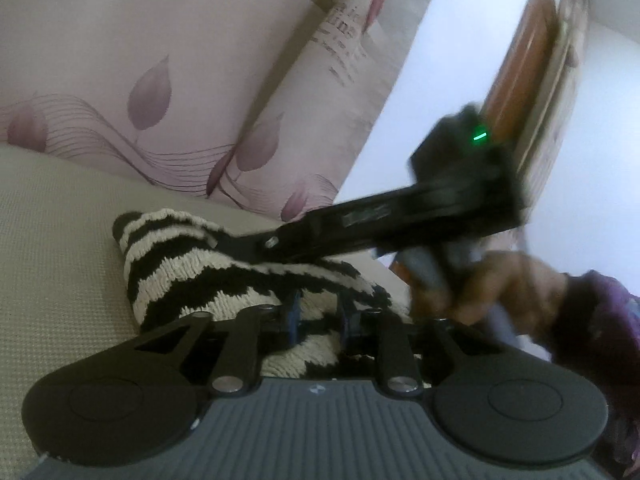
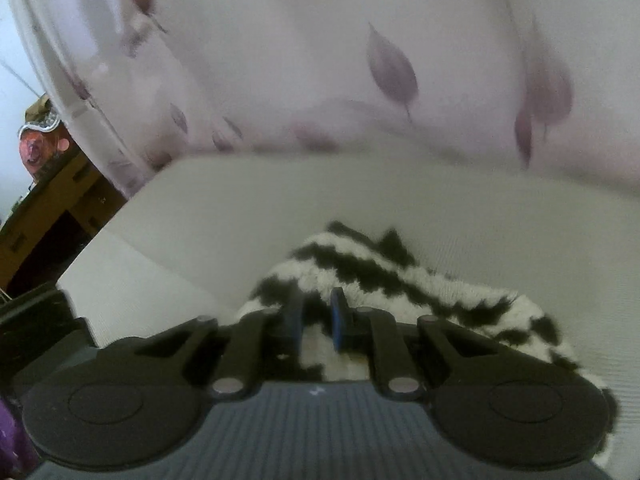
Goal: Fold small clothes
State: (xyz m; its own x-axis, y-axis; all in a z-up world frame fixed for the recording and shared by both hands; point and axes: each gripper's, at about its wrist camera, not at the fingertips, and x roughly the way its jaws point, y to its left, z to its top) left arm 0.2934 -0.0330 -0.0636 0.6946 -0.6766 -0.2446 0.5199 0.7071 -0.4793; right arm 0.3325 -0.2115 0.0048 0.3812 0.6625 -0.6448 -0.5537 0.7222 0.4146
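Black-and-cream zigzag knit, the small garment lies bunched on the beige sofa seat, below the leaf-printed back cushion at twelve o'clock. The left tool sits low at six o'clock, its fingers narrow with knit bunched between them, though pad contact cannot be confirmed. At three o'clock the right tool reaches across, pinched nearly shut on a fold of the same knit. Both tools crowd one spot, so the thick fabric could slip out or bunch unevenly.

Blurred hand, garment edge cropped
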